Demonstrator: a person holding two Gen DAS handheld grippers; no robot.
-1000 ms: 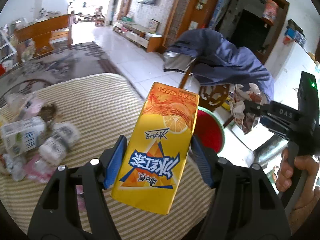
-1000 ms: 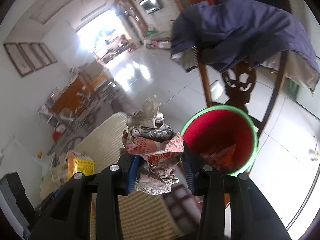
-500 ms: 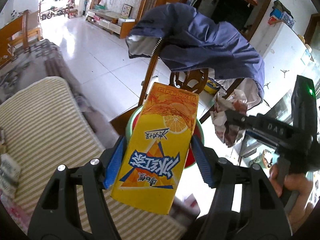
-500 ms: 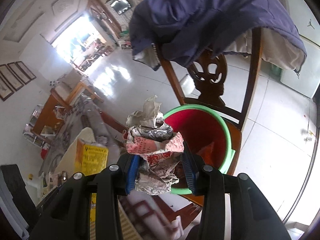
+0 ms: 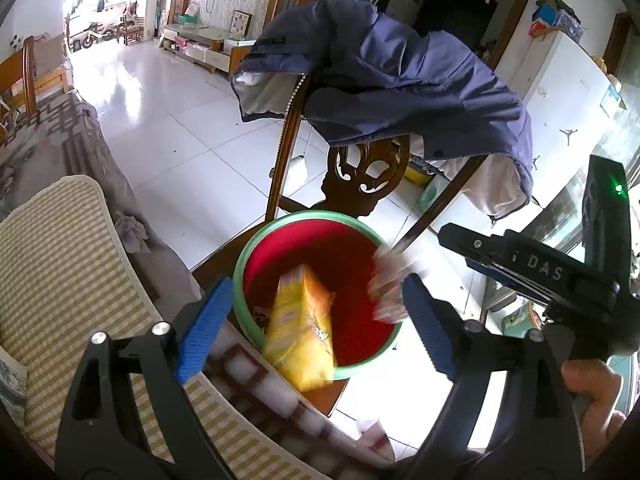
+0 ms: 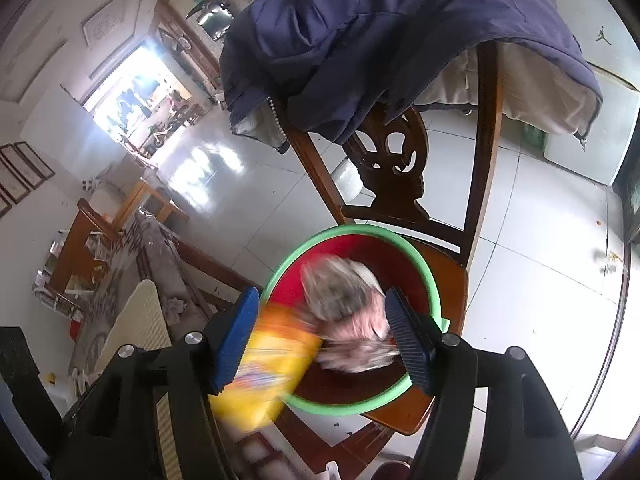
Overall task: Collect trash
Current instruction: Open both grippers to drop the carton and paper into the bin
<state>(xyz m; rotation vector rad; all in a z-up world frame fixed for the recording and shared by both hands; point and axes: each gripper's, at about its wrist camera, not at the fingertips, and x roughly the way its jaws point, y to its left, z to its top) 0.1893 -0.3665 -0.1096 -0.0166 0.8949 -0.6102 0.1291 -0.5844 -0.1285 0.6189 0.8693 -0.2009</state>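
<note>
Here both drops are under way: the left gripper (image 5: 316, 324) is opening and its carton (image 5: 302, 326) falls, freed, into the bin (image 5: 240, 264) below; the right gripper (image 6: 322, 336) is opening over it too, wad (image 6: 344, 300) loose. Next, likely back for more trash.

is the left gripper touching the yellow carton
Apart. The left wrist view shows the opening left gripper with clear space between each blue finger and the yellow carton, which is blurred over the red bin.
</note>
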